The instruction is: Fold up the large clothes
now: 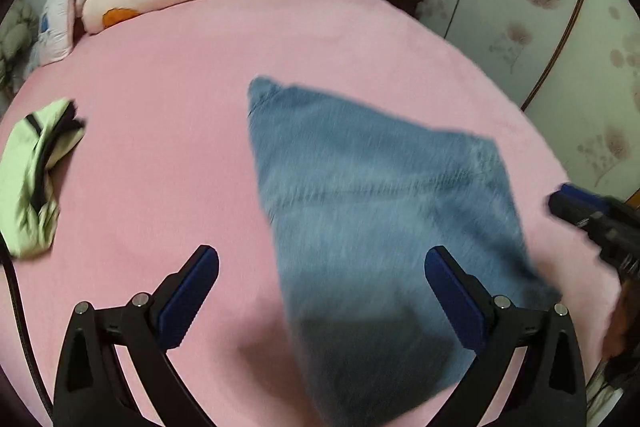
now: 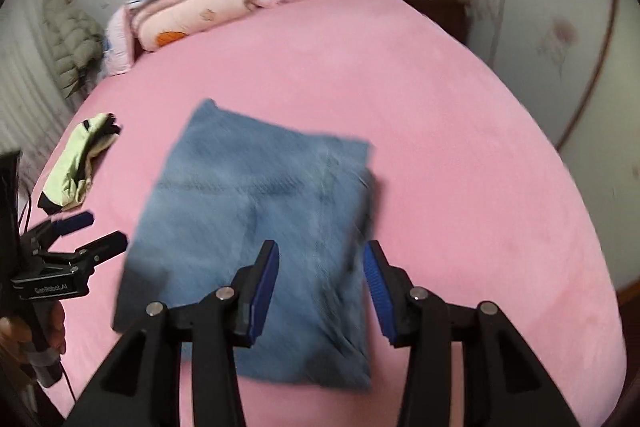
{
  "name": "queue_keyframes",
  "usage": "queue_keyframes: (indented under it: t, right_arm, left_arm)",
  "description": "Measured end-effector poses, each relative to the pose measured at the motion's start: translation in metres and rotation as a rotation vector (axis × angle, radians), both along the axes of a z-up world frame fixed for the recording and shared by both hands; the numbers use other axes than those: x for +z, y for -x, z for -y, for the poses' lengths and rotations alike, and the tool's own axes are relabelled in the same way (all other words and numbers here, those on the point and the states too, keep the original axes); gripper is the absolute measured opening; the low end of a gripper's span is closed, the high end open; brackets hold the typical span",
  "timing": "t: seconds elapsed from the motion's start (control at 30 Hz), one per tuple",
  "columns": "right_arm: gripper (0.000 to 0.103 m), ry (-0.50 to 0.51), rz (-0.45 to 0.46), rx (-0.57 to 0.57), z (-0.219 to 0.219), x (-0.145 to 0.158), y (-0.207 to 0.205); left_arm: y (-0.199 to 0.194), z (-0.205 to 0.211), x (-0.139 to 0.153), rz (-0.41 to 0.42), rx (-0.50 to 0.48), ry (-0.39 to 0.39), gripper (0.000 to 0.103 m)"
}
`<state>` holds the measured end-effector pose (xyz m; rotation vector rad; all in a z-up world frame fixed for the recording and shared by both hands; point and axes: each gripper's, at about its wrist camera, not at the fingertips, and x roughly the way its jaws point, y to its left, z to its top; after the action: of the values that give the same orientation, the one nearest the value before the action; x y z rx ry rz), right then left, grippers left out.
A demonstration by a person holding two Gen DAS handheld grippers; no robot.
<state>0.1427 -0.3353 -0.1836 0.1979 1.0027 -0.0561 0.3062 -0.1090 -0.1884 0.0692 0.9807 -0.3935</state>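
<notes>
Blue folded jeans (image 2: 256, 227), one green garment (image 2: 80, 163)

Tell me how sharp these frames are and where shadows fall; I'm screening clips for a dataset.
Left wrist view: the blue garment is streaked with motion blur, with a dark shadow at its near end; fisheye bends the pink bed. Right wrist view: blur smears the whole frame, walls included; the left gripper at the edge stays fairly sharp.
</notes>
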Motion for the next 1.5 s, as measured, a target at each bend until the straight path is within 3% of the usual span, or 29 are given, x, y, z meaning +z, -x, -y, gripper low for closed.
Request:
queue_keyframes:
  t: [0.1,0.2,0.27,0.4,0.5,0.57,0.7,0.8,1.07,1.2,1.3,1.37,1.43,1.5]
  right_arm:
    - [0.044,-0.040,0.034,0.032,-0.019,-0.010,-0.039]
    - [0.043,-0.087,0.021,0.035,-0.025,-0.032,-0.071]
    - [0.030,-0.104,-0.018,0.030,-0.024,-0.049,-0.094]
    - [0.025,-0.077,-0.144,0.013,-0.006,-0.088,-0.125]
    - [0.000,-0.011,-0.171,-0.011,0.013,-0.100,-0.129]
    - [0.000,-0.004,-0.154,-0.041,0.029,-0.103,-0.125]
    - [0.000,-0.041,-0.147,-0.049,0.040,-0.115,-0.122]
    - [0.000,-0.022,-0.137,-0.043,0.034,-0.121,-0.125]
    - [0.000,-0.045,-0.112,-0.052,0.037,-0.129,-0.127]
    - [0.000,-0.036,-0.138,-0.047,0.036,-0.118,-0.130]
    - [0.010,-0.056,-0.162,-0.039,0.034,-0.099,-0.126]
    - [0.038,-0.114,-0.147,-0.040,0.037,-0.081,-0.116]
    - [0.058,-0.116,-0.122,-0.048,0.038,-0.059,-0.104]
    - [0.061,-0.110,-0.093,-0.050,0.038,-0.039,-0.093]
  left_arm:
    - [-0.025,0.012,0.006,0.019,0.004,0.063,0.102]
    - [-0.051,0.026,0.002,0.027,0.004,0.078,0.102]
    - [-0.068,0.032,-0.007,0.018,0.010,0.098,0.102]
    - [-0.099,0.037,-0.038,-0.091,0.028,0.155,0.101]
    - [-0.112,0.039,-0.062,-0.100,0.068,0.087,0.101]
    - [-0.119,0.035,-0.079,-0.103,0.099,0.026,0.101]
    - [-0.134,0.011,-0.108,-0.225,0.184,0.115,0.100]
    - [-0.139,-0.004,-0.123,-0.270,0.236,0.169,0.100]
    - [-0.140,-0.014,-0.135,-0.262,0.243,0.146,0.101]
    - [-0.138,-0.006,-0.119,-0.234,0.232,0.076,0.101]
    - [-0.128,0.001,-0.095,-0.226,0.210,0.031,0.101]
    - [-0.121,0.003,-0.080,-0.233,0.198,0.036,0.101]
    - [-0.111,0.007,-0.061,-0.220,0.178,0.025,0.101]
    - [-0.101,0.007,-0.042,-0.189,0.158,-0.001,0.102]
